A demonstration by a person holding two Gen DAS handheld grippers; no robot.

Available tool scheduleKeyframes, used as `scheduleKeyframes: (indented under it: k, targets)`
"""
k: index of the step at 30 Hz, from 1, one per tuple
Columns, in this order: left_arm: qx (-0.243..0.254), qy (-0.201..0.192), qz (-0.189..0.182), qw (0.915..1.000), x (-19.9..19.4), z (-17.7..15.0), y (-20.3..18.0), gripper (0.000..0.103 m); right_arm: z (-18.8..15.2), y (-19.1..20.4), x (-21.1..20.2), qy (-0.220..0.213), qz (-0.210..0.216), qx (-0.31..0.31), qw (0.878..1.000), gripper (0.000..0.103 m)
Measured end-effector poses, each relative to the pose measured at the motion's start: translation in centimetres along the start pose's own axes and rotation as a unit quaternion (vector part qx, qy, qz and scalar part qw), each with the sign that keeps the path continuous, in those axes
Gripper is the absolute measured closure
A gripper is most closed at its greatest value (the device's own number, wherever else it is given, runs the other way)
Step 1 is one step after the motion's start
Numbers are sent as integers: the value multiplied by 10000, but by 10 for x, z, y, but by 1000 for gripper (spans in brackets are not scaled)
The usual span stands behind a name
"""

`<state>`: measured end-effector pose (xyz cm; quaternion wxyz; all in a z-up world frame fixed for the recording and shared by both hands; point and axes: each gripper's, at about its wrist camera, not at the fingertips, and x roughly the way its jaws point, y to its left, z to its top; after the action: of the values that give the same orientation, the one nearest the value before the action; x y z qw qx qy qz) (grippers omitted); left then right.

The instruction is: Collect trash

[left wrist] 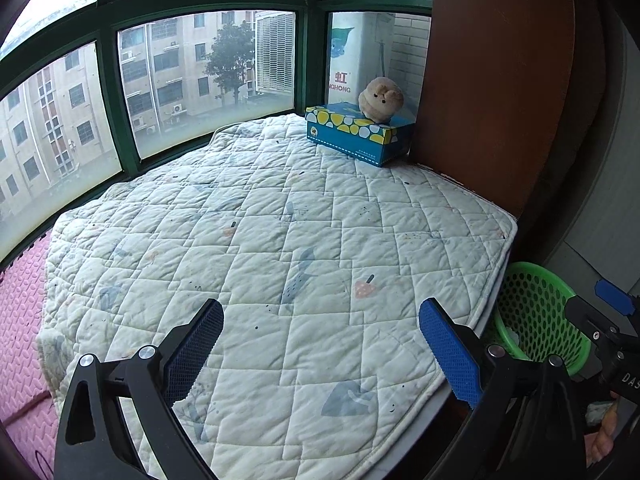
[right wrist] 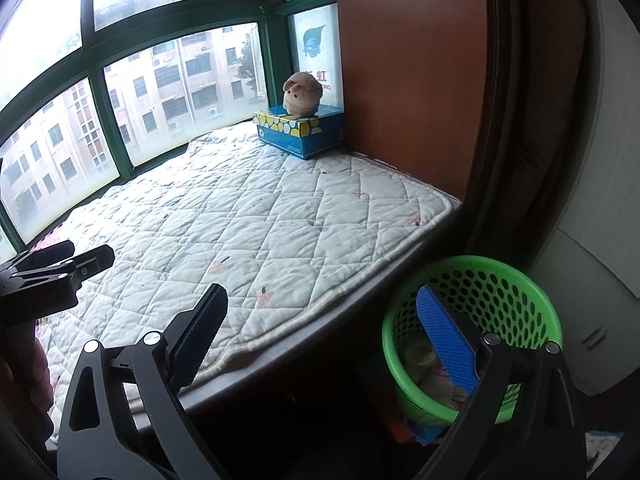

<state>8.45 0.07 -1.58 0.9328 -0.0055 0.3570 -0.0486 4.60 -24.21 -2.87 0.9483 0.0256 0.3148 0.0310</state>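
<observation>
Blue-padded fingers (right wrist: 446, 344) of the right gripper (right wrist: 320, 340) are spread wide with nothing between them, one of them held over the mouth of the green basket (right wrist: 520, 280). Crumpled paper and wrappers (right wrist: 424, 364) are seen at the bottom of that basket, which stands on the floor just beside the near right corner of the quilted mat (left wrist: 260, 240). No loose trash is visible on the mat itself. The left gripper (left wrist: 320, 344) is held low over the mat's near edge, its fingers likewise spread and empty. At the far right corner of the mat a blue tissue box (left wrist: 358, 134) is found, with a tan plush toy (left wrist: 380, 100) resting on top of it, against the brown wooden panel (left wrist: 500, 80). Pink foam flooring (left wrist: 20, 300) is seen past the mat's left edge.

Risk from here is judged as this: the light basket could be tipped if its rim is clipped by the right gripper. The plush toy or box could also be mistaken for trash.
</observation>
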Motion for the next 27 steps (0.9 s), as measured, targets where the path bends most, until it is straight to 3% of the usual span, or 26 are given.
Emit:
scheduleKeyframes:
  k: [27]
  targets:
    - [-116,-35,79,9999,-6,-8,5,8,-1,5,-1,-37,4,-78,10000,7]
